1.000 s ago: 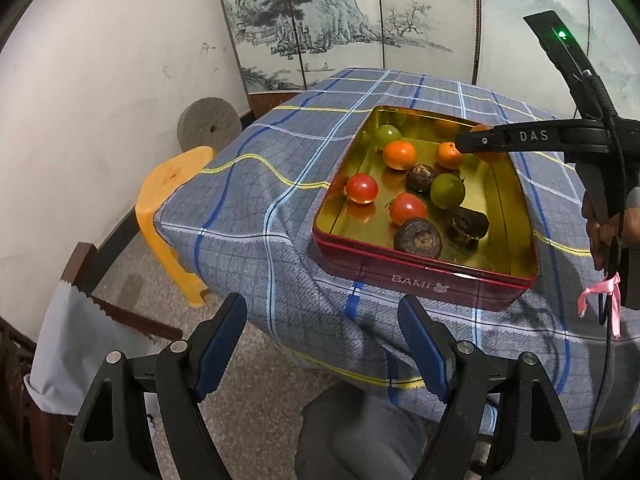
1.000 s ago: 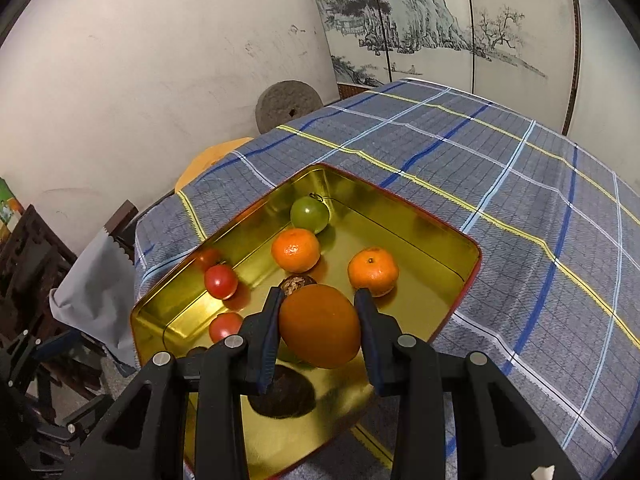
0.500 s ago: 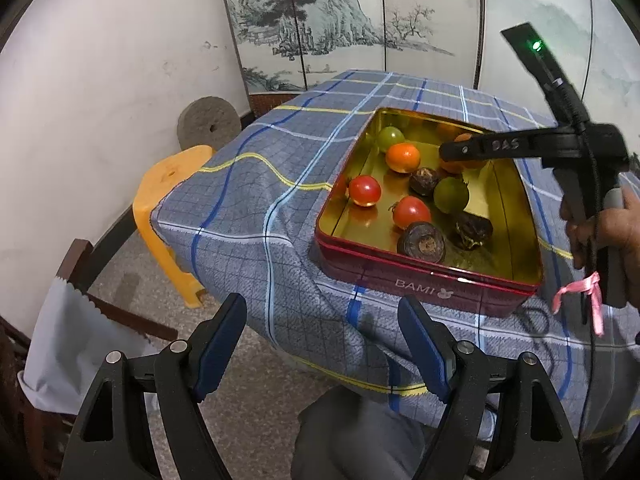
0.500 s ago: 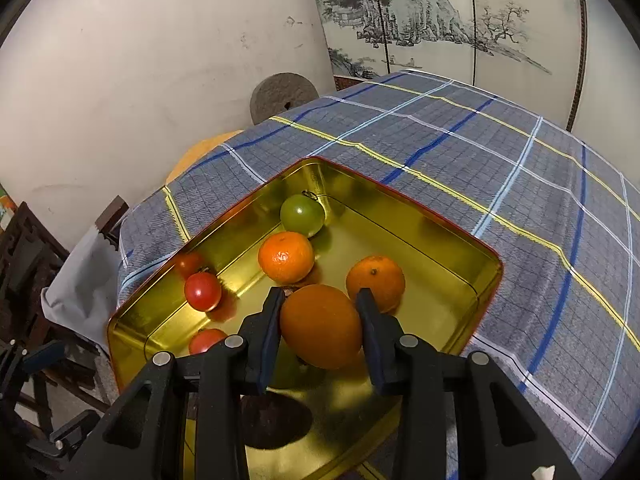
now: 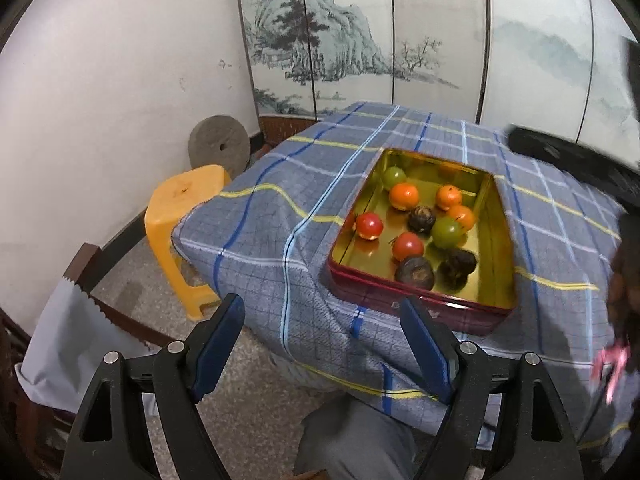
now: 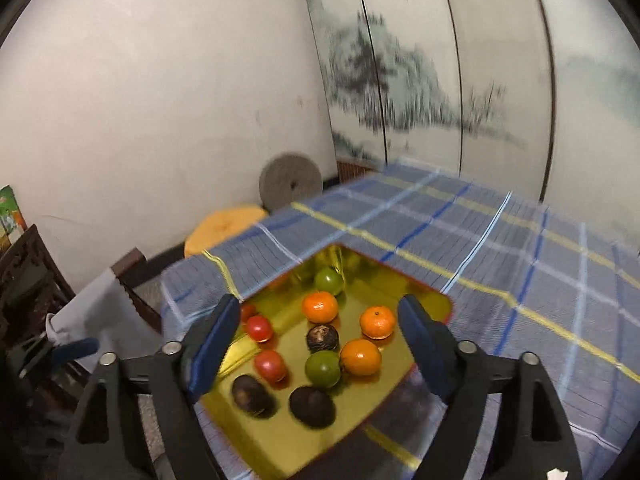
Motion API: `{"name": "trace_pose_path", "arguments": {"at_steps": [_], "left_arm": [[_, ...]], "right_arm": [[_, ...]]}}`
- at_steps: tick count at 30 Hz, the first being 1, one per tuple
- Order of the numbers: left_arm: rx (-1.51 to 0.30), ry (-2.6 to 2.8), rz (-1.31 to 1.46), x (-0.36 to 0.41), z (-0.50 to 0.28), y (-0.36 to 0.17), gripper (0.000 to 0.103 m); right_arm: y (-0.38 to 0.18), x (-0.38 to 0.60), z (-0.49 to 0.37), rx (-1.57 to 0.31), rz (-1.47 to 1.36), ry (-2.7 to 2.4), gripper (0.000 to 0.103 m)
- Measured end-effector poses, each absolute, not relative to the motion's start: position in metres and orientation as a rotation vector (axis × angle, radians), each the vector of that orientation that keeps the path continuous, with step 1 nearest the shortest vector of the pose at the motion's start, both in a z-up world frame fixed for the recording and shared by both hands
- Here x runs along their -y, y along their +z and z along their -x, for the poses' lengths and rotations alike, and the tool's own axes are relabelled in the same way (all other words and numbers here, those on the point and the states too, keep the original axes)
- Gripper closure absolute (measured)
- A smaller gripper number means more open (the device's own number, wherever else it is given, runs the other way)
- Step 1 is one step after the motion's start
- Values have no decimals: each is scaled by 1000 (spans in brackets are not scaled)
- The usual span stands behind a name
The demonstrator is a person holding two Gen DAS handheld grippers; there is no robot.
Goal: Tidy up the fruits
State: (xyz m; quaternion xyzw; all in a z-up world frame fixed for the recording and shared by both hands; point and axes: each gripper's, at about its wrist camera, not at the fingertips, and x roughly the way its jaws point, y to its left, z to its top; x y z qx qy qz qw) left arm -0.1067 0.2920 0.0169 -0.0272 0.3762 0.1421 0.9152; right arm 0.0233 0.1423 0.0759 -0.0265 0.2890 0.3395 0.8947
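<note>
Both our hand-held grippers, left (image 5: 324,344) and right (image 6: 316,346), gape empty; in the tin (image 6: 276,450) near the counter's front edge, small, light, round fruits—dark ones (image 6: 312,406) nearest, oranges (image 6: 360,357) farther—likely roll, so we'd pinch across their middles.

The right gripper (image 6: 316,344), clamped on an orange (image 6: 360,357) a second ago, has spread its jaws and pulled up and back; the fruit now rests in the tin (image 6: 438,300), touching a green one (image 6: 322,369).

White wall (image 5: 120,80), painted screen (image 5: 360,40) (landscape), orange stool (image 5: 184,216), speckled floor (image 5: 256,420).
</note>
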Motion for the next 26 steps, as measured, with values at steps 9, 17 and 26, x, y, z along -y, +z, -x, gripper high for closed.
{"name": "trace_pose_path", "arguments": {"at_steps": [9,17,26], "left_arm": [[-699,243,42,-267,128,52,12],[-673,201,23,-237,135,66,8],[-580,156,-88,-182,126,80,8]], "right_arm": [[104,-98,68,-478,122,666,11],[106,-63,103,-466,135,629,9],[91,-16,114,-510,99,570,3]]}}
